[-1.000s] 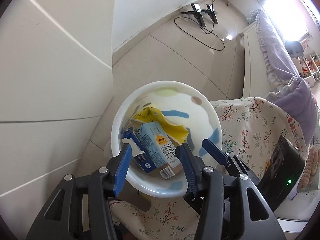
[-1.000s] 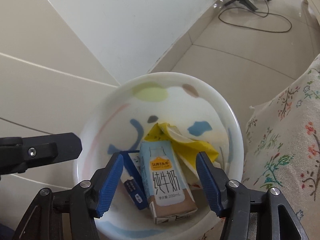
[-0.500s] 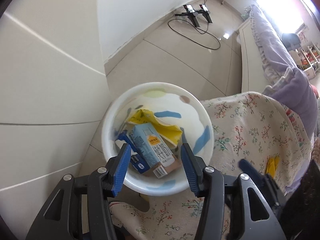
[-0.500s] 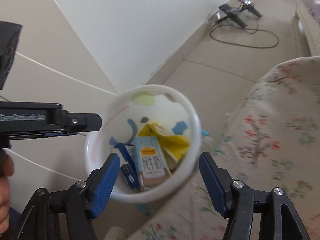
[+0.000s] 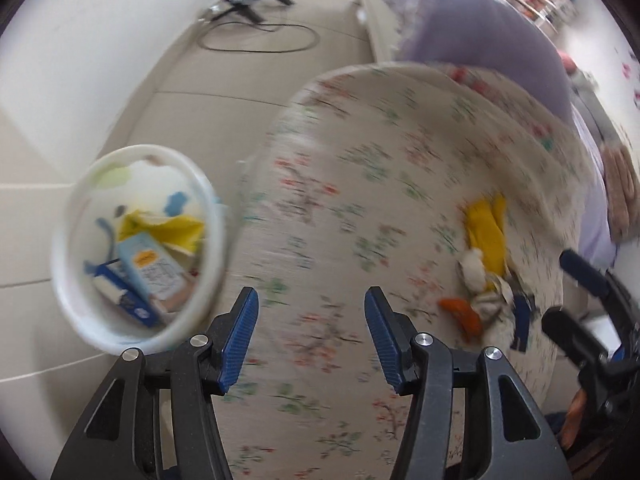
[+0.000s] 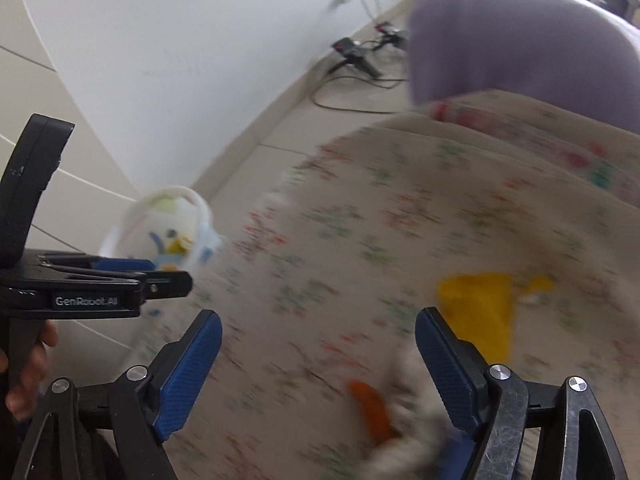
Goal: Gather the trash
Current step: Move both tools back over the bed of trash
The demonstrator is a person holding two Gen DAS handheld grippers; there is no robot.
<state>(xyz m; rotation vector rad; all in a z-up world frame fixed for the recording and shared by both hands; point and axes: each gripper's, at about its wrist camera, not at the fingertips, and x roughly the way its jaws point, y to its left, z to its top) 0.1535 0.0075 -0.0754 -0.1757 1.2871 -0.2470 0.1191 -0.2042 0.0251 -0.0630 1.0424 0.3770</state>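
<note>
A white bin (image 5: 80,216) stands on the floor at the left, holding a milk carton (image 5: 150,264), a yellow wrapper and a blue box. On the floral cloth (image 5: 360,184) lies a blurred heap of trash: a yellow wrapper (image 5: 486,232) (image 6: 476,312), crumpled white paper (image 5: 476,270), an orange scrap (image 5: 460,314) (image 6: 370,404). My left gripper (image 5: 312,336) hangs open over bare cloth, right of the bin. My right gripper (image 6: 320,360) is over the cloth just left of the heap, its jaws opening with nothing between them.
A purple blanket (image 6: 520,40) lies at the far end of the cloth. A small tripod and black cables (image 5: 256,20) lie on the tiled floor by the white wall. A hand (image 6: 24,376) holds the left gripper (image 6: 100,284).
Both grippers have swung from above the bin to the right, over the floral cloth. The right jaws have widened. The heap of trash has come into view.
</note>
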